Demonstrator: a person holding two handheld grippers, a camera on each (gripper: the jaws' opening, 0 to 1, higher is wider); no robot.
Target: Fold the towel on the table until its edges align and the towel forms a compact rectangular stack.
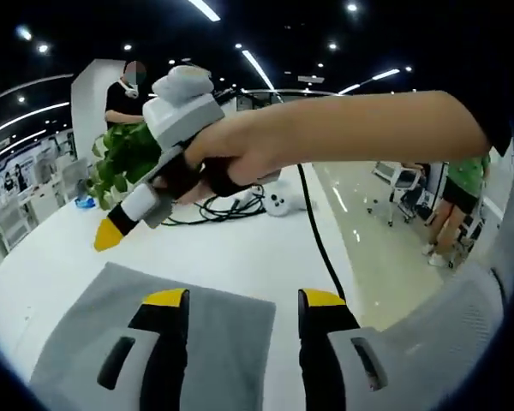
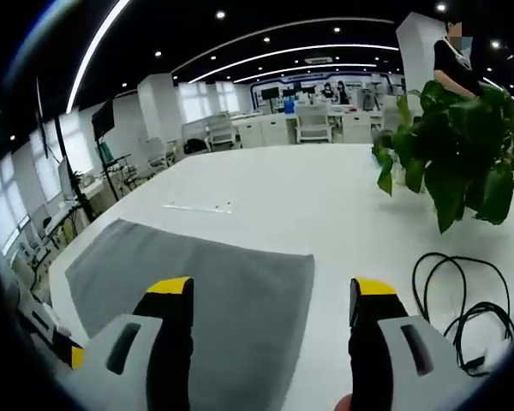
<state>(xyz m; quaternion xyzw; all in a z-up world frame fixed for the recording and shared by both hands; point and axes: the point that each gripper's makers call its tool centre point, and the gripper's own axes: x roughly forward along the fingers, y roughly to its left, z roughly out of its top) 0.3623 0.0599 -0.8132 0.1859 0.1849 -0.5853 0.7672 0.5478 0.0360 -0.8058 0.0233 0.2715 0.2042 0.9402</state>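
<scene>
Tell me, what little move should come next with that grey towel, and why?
Probably lower the right gripper onto the towel's near edge and pinch it. The towel lies flat and unfolded on the white table, and both grippers hang open above it, gripping nothing.

Bare worktop point(image 2: 325, 197) lies open beyond the towel point(image 2: 206, 291). Plant point(image 2: 463, 154) and coiled cable point(image 2: 463, 300) obstruct the right side. In left gripper view, right tool point(image 1: 111, 235) hangs above the far worktop.
</scene>
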